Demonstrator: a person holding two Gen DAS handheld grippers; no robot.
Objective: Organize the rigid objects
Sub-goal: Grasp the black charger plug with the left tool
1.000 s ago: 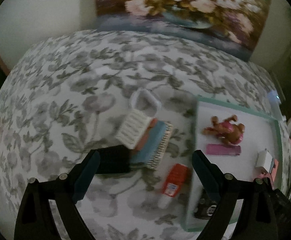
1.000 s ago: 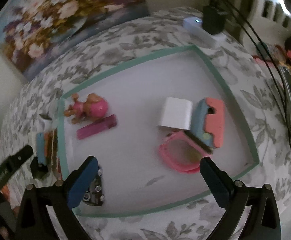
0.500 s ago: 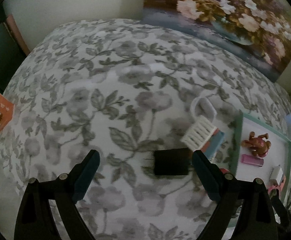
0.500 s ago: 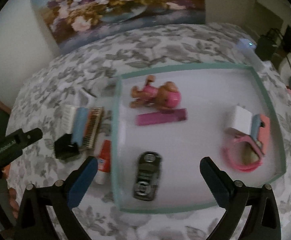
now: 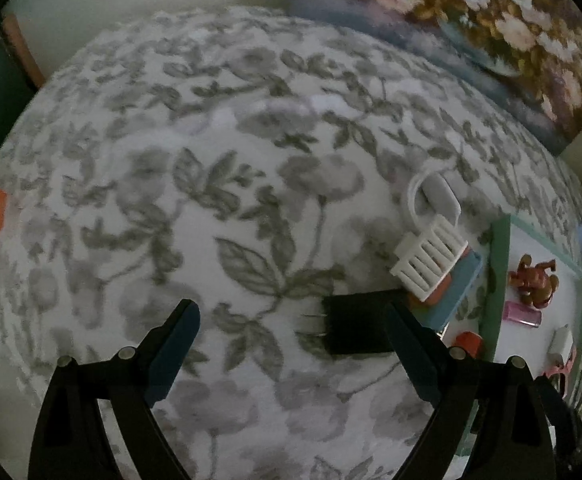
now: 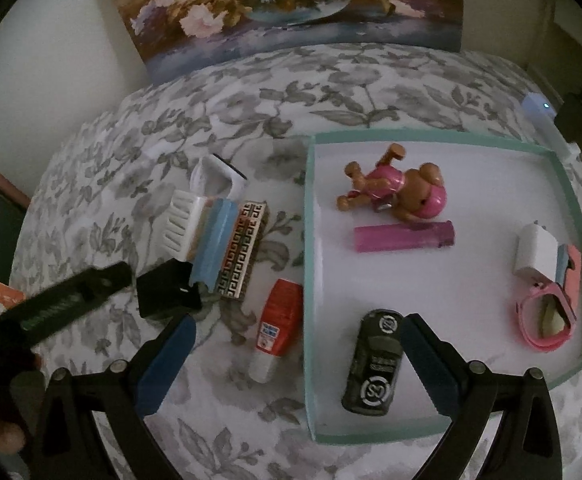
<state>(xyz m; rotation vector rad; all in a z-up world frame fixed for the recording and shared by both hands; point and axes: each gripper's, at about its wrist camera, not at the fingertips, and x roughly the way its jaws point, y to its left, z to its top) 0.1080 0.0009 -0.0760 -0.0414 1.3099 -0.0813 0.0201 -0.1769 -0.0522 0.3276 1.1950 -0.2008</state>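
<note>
- Black charger (image 5: 357, 324) lay on the table beside the tray (image 6: 311, 240): light, rigid, smooth (likely slippery); best pinched across its flat sides.
- Left gripper (image 5: 291, 338) and right gripper (image 6: 297, 350) both hung released, empty.

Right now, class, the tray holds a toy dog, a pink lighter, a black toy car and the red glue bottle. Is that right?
Not quite. The red glue bottle lies on the floral cloth, just outside the tray. The toy dog, pink lighter and black toy car are inside it, as the right wrist view shows.
</note>
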